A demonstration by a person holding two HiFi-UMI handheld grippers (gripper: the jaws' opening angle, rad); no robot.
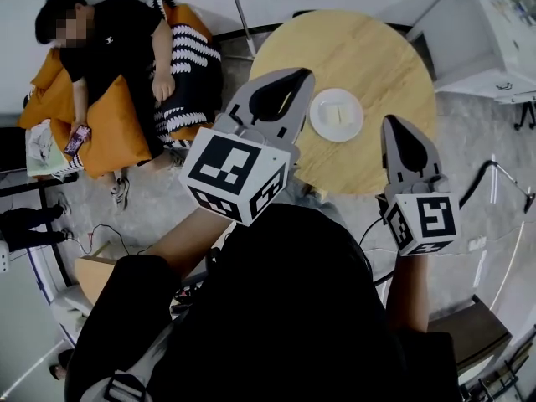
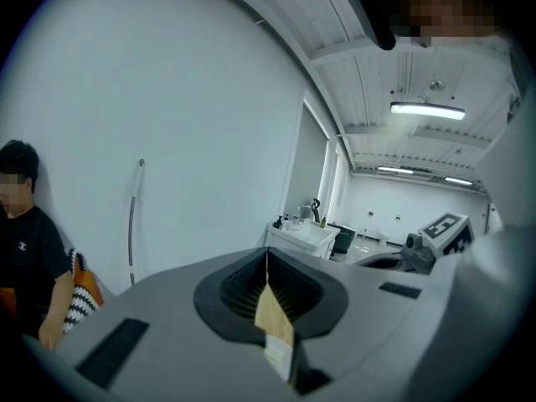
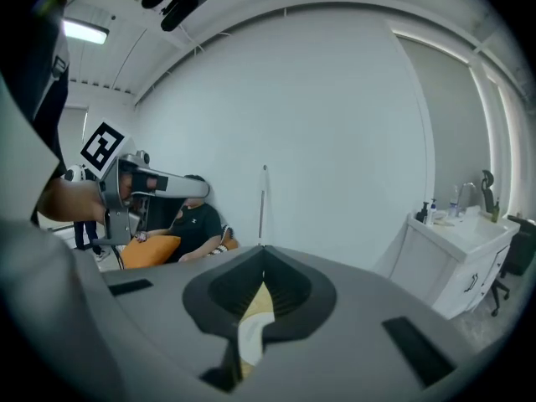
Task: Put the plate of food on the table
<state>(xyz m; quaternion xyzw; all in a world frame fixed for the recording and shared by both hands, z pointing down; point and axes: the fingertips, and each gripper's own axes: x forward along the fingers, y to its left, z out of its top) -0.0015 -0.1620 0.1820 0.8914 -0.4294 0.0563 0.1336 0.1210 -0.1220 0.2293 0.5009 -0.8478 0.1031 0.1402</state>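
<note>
The plate (image 1: 353,125) is seen lying flat on the round desk (image 1: 385,57), towards its near side, pale food (image 1: 335,113) facing up; being round, no long axis is shown. The task looks done. The left gripper (image 1: 301,77) and the right gripper (image 1: 394,124) are held above the near edge, fingers closed on nothing.

Round table (image 1: 377,65) of pale matt wood — plate (image 1: 319,112) smooth, glossy white
</note>
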